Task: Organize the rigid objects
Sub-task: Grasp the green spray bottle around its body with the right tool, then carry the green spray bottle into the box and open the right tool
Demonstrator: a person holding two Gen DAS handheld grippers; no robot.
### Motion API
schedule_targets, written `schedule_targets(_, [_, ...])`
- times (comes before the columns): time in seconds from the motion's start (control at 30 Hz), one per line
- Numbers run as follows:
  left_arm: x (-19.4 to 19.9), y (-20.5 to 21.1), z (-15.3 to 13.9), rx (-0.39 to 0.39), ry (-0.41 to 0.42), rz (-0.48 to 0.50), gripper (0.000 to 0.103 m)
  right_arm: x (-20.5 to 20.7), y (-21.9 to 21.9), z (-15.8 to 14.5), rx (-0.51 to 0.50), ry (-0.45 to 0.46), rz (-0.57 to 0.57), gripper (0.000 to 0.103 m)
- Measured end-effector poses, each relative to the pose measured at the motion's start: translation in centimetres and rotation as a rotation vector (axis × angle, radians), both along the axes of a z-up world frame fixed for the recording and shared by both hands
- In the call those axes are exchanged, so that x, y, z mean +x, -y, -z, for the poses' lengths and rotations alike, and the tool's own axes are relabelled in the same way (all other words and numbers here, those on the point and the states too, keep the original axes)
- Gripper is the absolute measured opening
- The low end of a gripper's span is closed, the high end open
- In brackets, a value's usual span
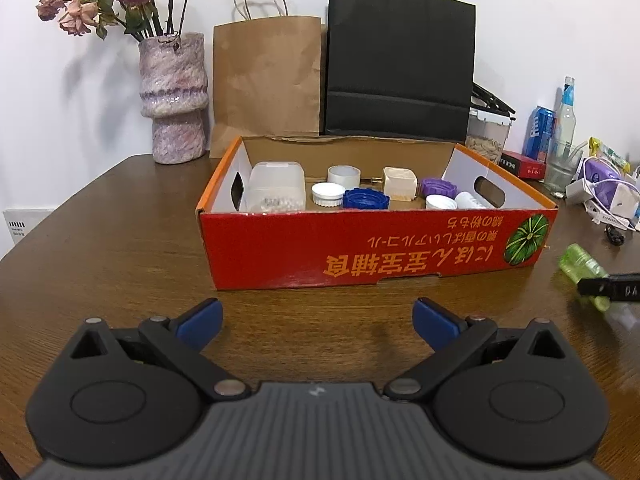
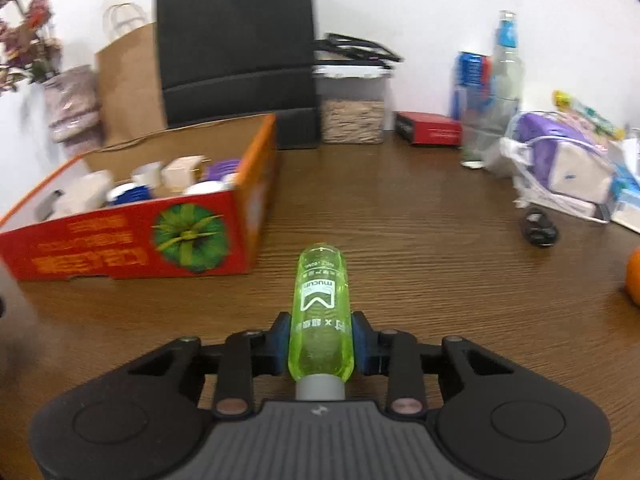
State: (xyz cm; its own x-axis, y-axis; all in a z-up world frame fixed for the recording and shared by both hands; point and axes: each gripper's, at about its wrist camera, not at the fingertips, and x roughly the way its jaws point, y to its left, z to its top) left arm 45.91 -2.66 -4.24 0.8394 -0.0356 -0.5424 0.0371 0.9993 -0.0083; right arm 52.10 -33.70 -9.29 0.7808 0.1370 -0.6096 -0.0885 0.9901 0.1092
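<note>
Right gripper (image 2: 320, 340) clamps green bottle (image 2: 320, 312) over table (image 2: 420, 240), right of red box (image 2: 132, 240). Left gripper (image 1: 318, 322) spread wide, empty, facing box front.

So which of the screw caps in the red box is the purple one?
The purple cap sits at the right end, beside the beige square container; the other caps are white or, like the blue cap, blue.

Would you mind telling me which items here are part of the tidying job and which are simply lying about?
Part of the job:
- green bottle, clamped in the right gripper
- red cardboard box
- blue cap and white cap inside it

Lying about:
- brown paper bag
- black paper bag
- flower vase
- blue can
</note>
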Motion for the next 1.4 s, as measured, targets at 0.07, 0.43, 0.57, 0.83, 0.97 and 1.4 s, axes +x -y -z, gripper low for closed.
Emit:
schedule_targets(0.07, [-0.4,0.2,-0.4,0.002,0.010,0.002,0.103,-1.0,-1.8,-0.2,0.014,0.010,-0.055,0.031])
schedule_targets(0.43, [-8.0,0.1,-3.6,-0.056,0.066,0.037,0.057,-13.0,-8.2,-4.2,0.120,0.133,-0.243,0.030])
schedule_targets(0.57, [-12.3,0.2,-3.8,-0.064,0.075,0.041,0.020,-18.8,-8.6,-5.7,0.138,0.211,-0.246,0.030])
schedule_targets(0.83, [-24.4,0.4,-5.1,-0.032,0.210,0.059,0.010,-30.6,-9.5,-6.9,0.164,0.360,-0.243,0.030])
schedule_targets(0.97, [-30.0,-0.1,-5.7,-0.032,0.279,0.039,0.010,-35.6,-9.3,-7.0,0.185,0.404,-0.218,0.031])
schedule_targets(1.4, [-34.1,0.0,-6.8,-0.049,0.351,0.060,0.010,-38.2,-9.1,-7.2,0.170,0.422,-0.206,0.031])
